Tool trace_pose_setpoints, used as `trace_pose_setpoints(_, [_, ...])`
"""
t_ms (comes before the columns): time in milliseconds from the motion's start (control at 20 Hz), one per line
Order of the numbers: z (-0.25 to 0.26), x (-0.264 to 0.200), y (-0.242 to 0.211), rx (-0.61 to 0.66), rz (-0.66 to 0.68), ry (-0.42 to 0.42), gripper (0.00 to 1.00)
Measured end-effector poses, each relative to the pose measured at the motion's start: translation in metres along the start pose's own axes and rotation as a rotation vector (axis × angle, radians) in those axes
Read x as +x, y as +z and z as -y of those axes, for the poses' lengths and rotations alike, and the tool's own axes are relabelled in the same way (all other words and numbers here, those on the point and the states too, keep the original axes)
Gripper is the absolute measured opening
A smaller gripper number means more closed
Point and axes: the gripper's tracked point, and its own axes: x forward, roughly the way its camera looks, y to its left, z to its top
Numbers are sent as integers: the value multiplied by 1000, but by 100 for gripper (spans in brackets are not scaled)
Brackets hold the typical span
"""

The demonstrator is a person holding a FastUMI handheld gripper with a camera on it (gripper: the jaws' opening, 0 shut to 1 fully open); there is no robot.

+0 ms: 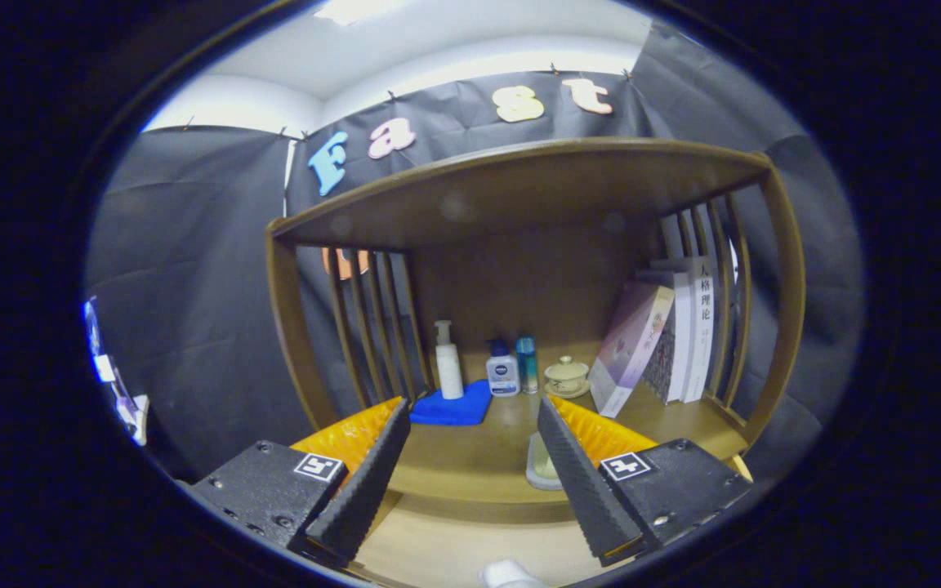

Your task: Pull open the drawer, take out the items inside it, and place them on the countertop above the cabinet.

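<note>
My gripper (470, 404) is open with nothing between its fingers, and it points at the wooden cabinet's countertop (470, 474). A pale, flat, translucent item (537, 465) lies on the countertop near its front edge, right against the inner side of the right finger. Below the front edge is a lighter wooden surface (446, 543) that looks like the inside of the pulled-out drawer. A small white object (507, 575) lies on it, low between the fingers and partly cut off.
At the back of the countertop stand a white pump bottle (448, 363) on a folded blue cloth (452, 407), a small blue-capped bottle (502, 371), a teal bottle (527, 363) and a lidded teacup (567, 376). Books (666, 335) lean at the right. Slatted sides and a top shelf (519, 184) enclose the space.
</note>
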Motion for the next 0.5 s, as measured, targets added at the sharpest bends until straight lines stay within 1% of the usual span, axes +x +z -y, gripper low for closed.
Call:
trace_pose_setpoints(200, [-6, -47, -11, -6, 91, -6, 100])
trace_pose_setpoints(400, [1, -90, -35, -43, 137, -61, 100])
trace_pose_setpoints(500, [6, -111, -55, -81, 154, -95, 100])
